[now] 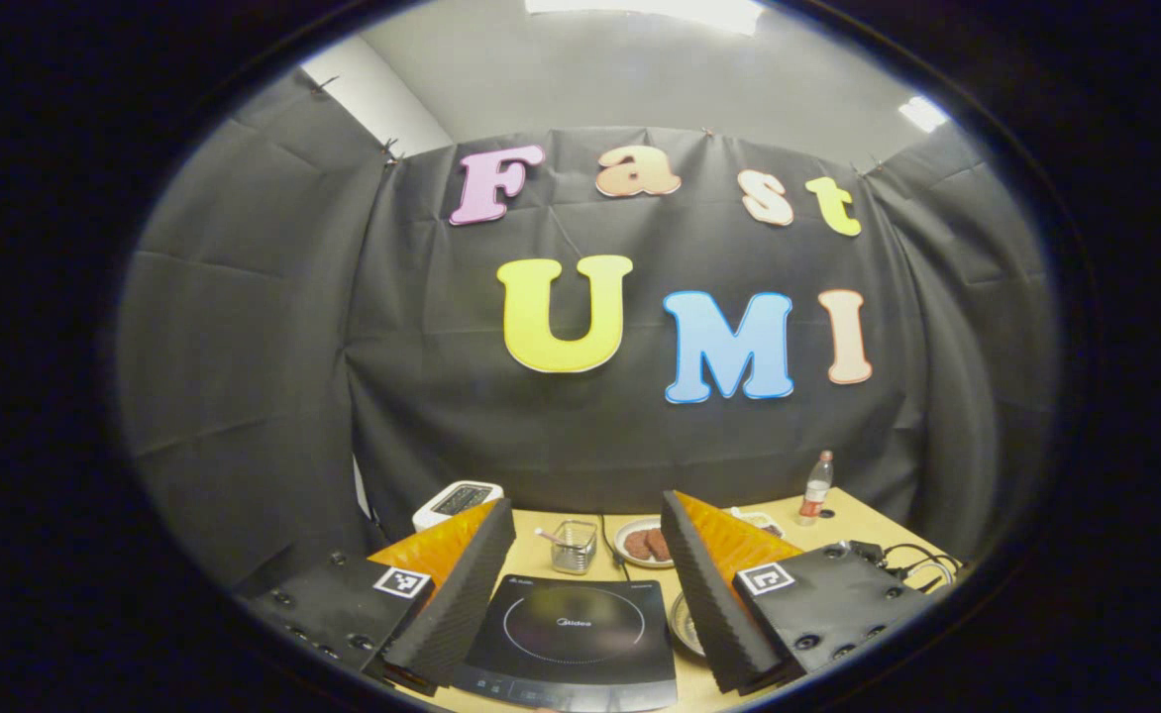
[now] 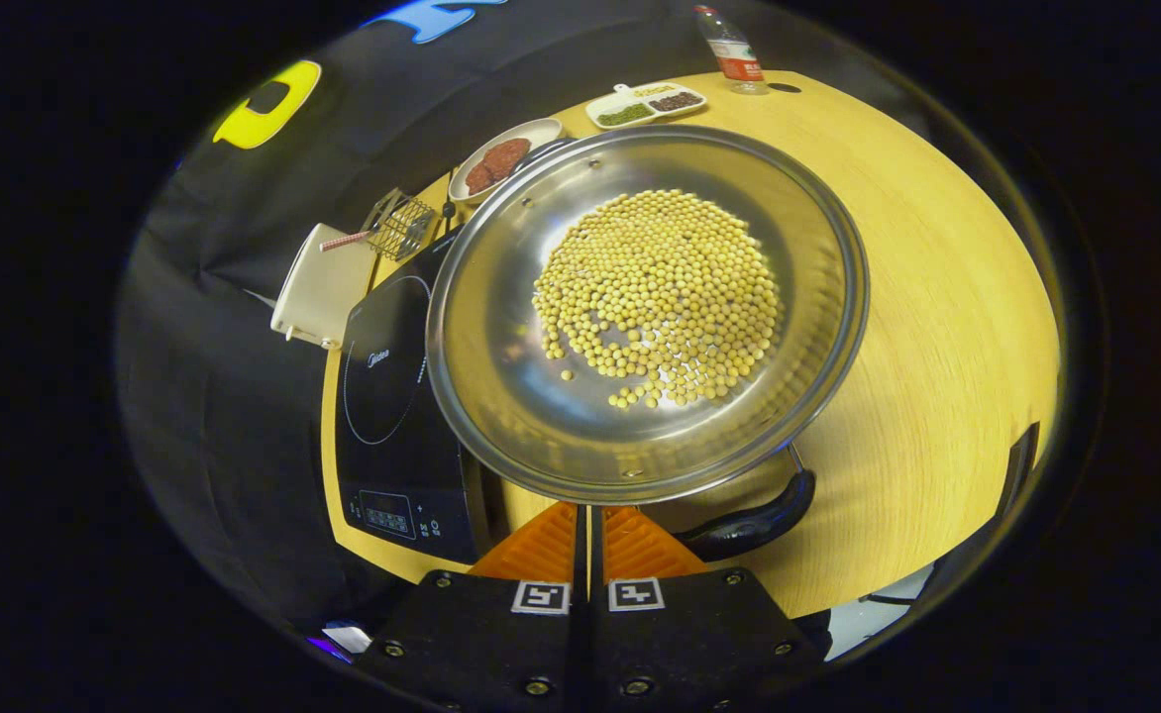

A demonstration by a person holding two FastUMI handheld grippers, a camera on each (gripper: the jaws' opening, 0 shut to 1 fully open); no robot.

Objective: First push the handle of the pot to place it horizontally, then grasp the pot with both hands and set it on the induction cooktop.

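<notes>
Fingers of the left gripper (image 1: 580, 594) stand wide apart, holding nothing, with the induction cooktop (image 1: 571, 634) on the table (image 1: 868, 530) directly between and just beyond them. Right gripper (image 2: 588, 530) is closed, fingers together, just under the near rim of the pot (image 2: 645, 312) of beans; its handle (image 2: 754, 520) lies just right of the fingers.

Staged recording booth, mock kitchen setup.
Black cloth wall (image 1: 244, 376) draped behind a wooden table (image 2: 937, 297); induction cooktop (image 1: 571, 634), steel pot (image 2: 501, 327) of beans, food plate (image 1: 643, 543), bottle (image 1: 816, 487), loose cables (image 1: 912, 560).
</notes>
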